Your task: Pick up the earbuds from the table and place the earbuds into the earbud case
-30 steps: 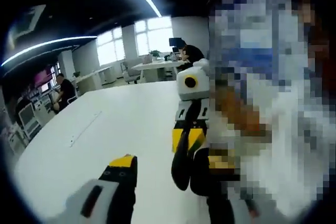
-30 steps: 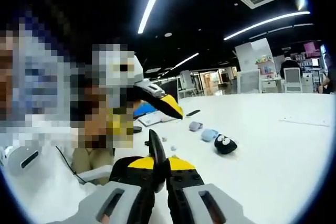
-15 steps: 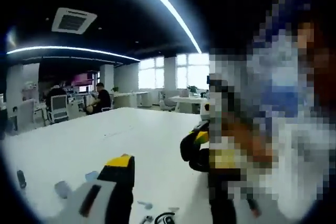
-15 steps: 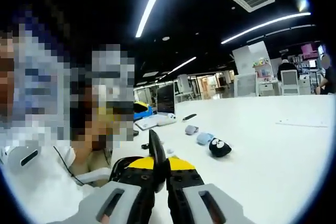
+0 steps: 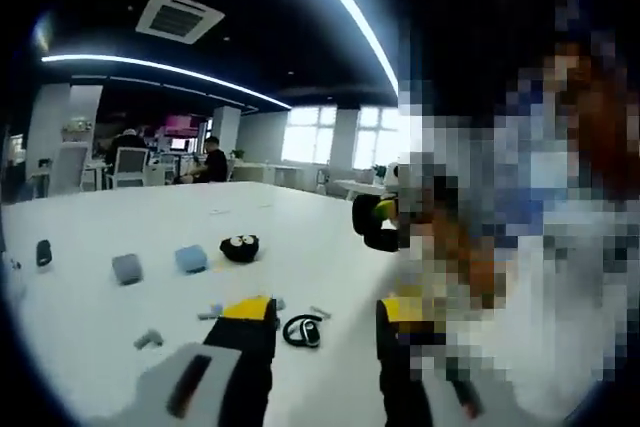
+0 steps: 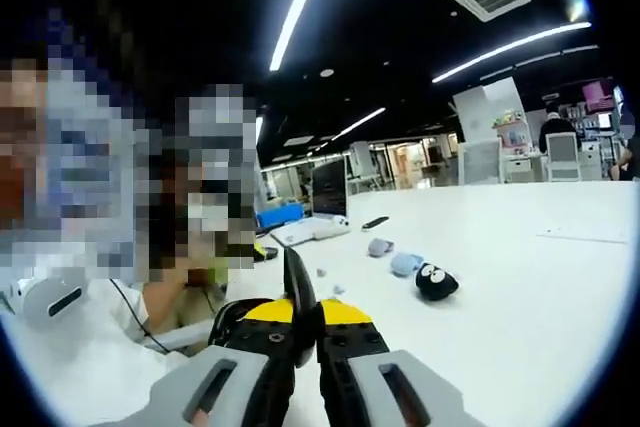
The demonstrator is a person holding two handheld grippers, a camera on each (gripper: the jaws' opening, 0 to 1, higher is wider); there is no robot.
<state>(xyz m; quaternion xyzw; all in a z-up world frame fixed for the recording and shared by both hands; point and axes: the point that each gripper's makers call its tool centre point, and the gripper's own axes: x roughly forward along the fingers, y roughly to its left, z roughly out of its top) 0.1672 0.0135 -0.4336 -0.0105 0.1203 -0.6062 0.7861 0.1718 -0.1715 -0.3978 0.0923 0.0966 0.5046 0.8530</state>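
Left gripper view: the camera has swung over the last second from a nearly bare stretch of white table [image 5: 90,337] to the part where the small items lie, a shift of the view and not of the things. Left gripper [image 5: 325,332]: jaws parted, nothing between them, raised above the table. Just beyond the gap between its fingertips lies a black ear-hook earbud [image 5: 301,329]; small pale pieces sit to either side of it, one just past the yellow tip of the left-hand finger [image 5: 245,347], too small to identify. Farther out along the jaws: a round black case with white eyes [image 5: 240,247], then a light blue case [image 5: 191,258] and a grey case [image 5: 127,268] well off to the left-hand finger's side. Which of these is the earbud case for the task cannot be told. Right gripper view: right gripper [image 6: 305,322], jaws pressed together with a thin dark blade-like piece standing up between the tips; what it is cannot be told. The same three cases lie well ahead of these fingers and off to their right. Judgement: no earbud is yet lifted; the left gripper is newly lined up on the black earbud, so a descent and closing on it seems the likely opening step.
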